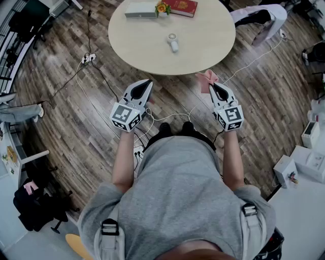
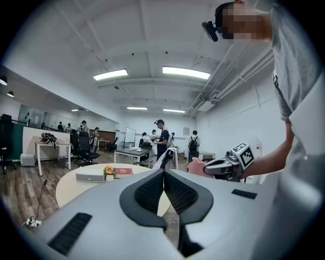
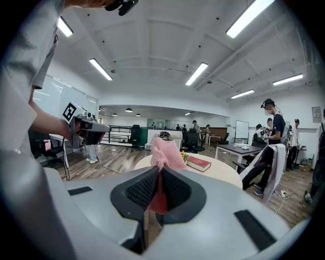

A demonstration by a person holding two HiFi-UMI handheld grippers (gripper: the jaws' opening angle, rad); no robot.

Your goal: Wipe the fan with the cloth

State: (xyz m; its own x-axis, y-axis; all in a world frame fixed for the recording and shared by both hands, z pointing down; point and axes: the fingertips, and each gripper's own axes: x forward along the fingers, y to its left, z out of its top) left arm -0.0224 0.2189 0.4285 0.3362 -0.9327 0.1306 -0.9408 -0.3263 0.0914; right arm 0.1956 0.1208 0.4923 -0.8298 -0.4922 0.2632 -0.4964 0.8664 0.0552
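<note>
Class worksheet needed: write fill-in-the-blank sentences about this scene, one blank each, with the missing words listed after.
The right claw is shut on a pink ____.
The small white fan lies on the round ____.
The left claw is shut and holds ____.
The book beside the flower pot is coloured ____.
Missing words: cloth, table, nothing, red.

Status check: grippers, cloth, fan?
Left gripper shut, empty. Right gripper shut on pink cloth. Fan lies on round table, untouched; both grippers short of table edge. Nothing between them and fan.
</note>
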